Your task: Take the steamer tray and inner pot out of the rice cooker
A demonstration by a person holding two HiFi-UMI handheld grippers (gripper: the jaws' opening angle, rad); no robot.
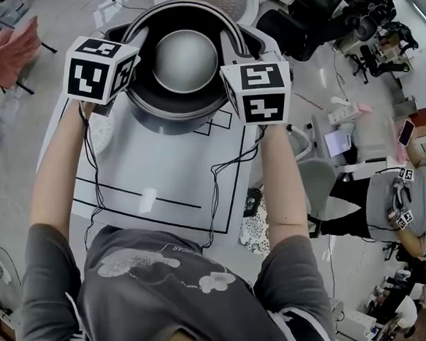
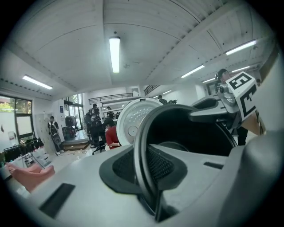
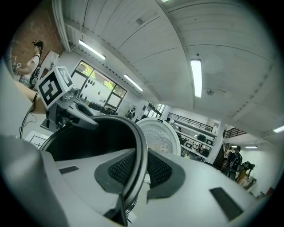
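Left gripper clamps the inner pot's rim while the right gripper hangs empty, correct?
Not quite. The right gripper is not empty: the right gripper view shows its pads shut on the inner pot rim, as the left gripper is.

smooth dark inner pot point(image 1: 184, 61), seemingly metal, rough matt black tongs' pads point(image 2: 160, 163)

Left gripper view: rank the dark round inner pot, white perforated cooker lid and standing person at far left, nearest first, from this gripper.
1. Dark round inner pot: rim between the jaws.
2. White perforated cooker lid: behind the pot, centre.
3. Standing person: far left.
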